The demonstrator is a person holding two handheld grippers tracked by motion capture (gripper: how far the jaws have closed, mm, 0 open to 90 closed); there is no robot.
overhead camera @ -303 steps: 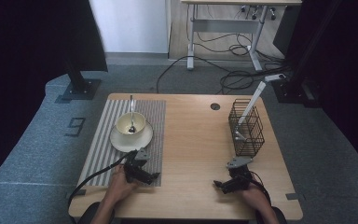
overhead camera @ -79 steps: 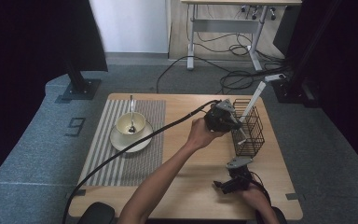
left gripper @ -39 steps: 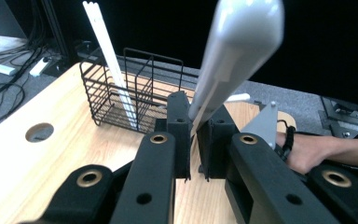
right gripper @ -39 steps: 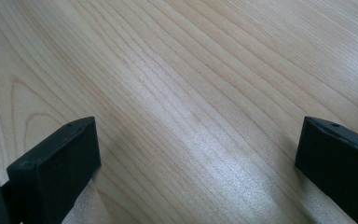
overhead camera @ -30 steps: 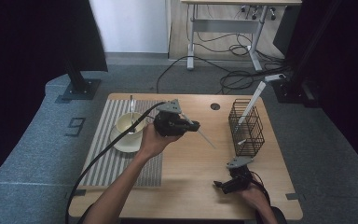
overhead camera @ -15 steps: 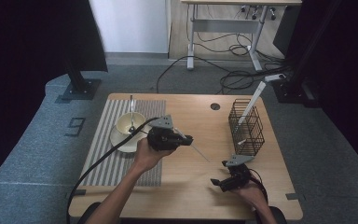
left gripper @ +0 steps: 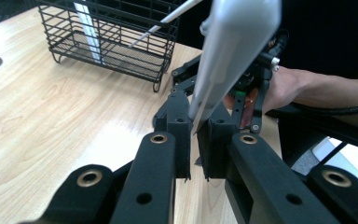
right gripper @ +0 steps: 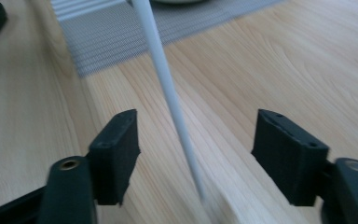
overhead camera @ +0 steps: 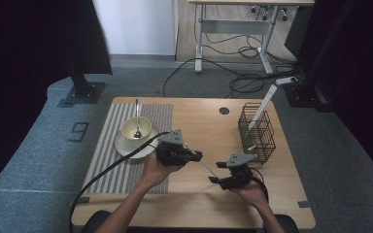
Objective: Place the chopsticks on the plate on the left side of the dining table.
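Note:
My left gripper (overhead camera: 197, 156) (left gripper: 196, 127) is shut on the end of a slim pale utensil (overhead camera: 208, 168) (left gripper: 233, 51). The utensil slants down to the right, toward my right gripper (overhead camera: 215, 179) (right gripper: 196, 130). In the right gripper view its thin tip (right gripper: 168, 88) runs between the two jaws with a gap on each side. Those jaws have just been closing and stand part open, with neither pad touching it. The right gripper (left gripper: 254, 93) also shows just behind the utensil in the left gripper view.
A black wire basket (overhead camera: 256, 131) (left gripper: 107, 42) holding other pale utensils stands at the right of the table (overhead camera: 199, 121). On the striped placemat (overhead camera: 121, 167) at the left sits a cream bowl (overhead camera: 136, 127) on a saucer, with a spoon (overhead camera: 137, 114) in it.
The left hand has carried the utensil from the basket down to the front middle. The right gripper has lifted off the table, and its jaws have narrowed around the utensil's tip.

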